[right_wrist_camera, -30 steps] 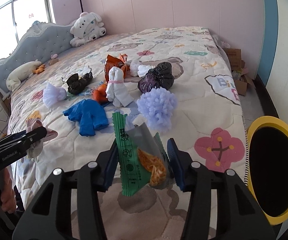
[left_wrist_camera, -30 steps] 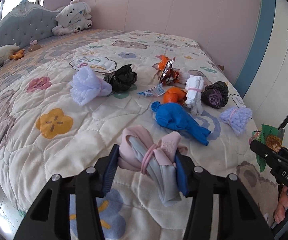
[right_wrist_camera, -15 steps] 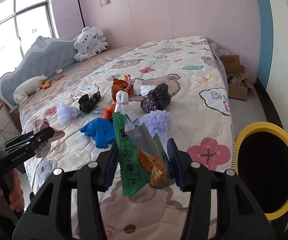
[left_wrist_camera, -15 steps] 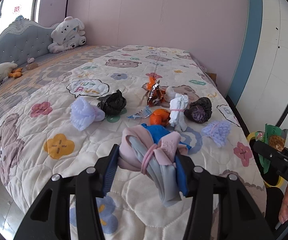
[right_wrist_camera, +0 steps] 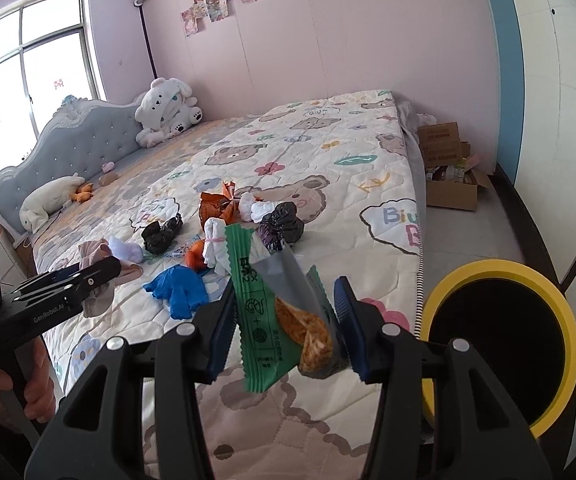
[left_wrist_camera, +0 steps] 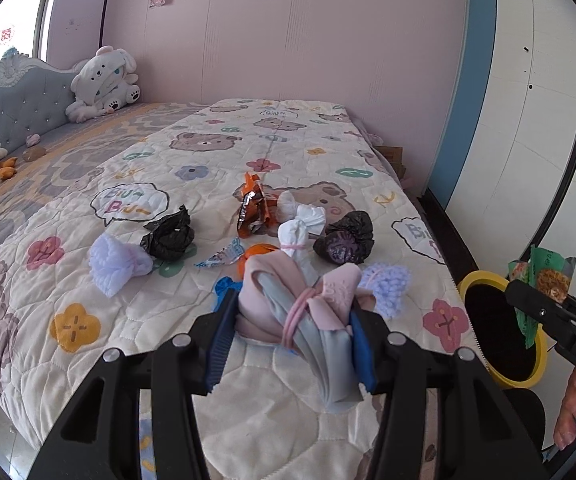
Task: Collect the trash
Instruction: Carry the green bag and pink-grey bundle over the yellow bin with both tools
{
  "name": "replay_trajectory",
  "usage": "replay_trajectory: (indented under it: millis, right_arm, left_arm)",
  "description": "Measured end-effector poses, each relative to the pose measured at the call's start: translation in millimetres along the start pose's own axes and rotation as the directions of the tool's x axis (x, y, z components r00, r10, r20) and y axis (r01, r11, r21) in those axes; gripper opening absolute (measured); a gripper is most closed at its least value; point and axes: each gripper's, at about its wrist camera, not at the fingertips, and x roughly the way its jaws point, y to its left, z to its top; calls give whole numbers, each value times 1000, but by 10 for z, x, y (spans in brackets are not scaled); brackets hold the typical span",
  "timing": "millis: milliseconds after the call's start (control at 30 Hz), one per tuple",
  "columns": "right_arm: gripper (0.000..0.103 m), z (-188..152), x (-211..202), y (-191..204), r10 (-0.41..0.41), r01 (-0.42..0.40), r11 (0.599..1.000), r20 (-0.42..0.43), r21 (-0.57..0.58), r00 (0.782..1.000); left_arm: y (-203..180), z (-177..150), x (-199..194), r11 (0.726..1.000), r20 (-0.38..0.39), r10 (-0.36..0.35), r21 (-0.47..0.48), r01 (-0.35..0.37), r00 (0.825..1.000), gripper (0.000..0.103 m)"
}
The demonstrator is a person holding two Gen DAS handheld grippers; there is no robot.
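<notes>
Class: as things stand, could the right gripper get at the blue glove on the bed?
Probably not yet: the right gripper is shut on a green snack packet, so its jaws are full. The blue glove itself lies uncovered on the quilt.

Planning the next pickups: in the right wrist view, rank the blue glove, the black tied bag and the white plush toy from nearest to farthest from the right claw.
1. blue glove, just left of the right claw
2. black tied bag, mid-bed
3. white plush toy, against the headboard
</notes>
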Motion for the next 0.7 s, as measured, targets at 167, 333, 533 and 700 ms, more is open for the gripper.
replay_trajectory:
  millis: [167,333,533,700]
  right_arm:
    - [45,91,-89,-158,-16,16,1000,23,17,1000]
    - [46,171,-194,-336,-41,39,998,47,44,998]
    - [46,238,-340,-542,-83,77,995,76,70,994]
    - [46,314,-457,-728,-122,113,989,101,93,987]
  left_arm:
    - [-171,95,32,1000,14,-27,14,27,1000,48]
    - [-357,162,75,998,19,-55,41,54,998,48]
    - [-600,258,136,993,21,-97,74,95,995,48]
    - [-833,339,183,986,25,-135,106,132,990,48]
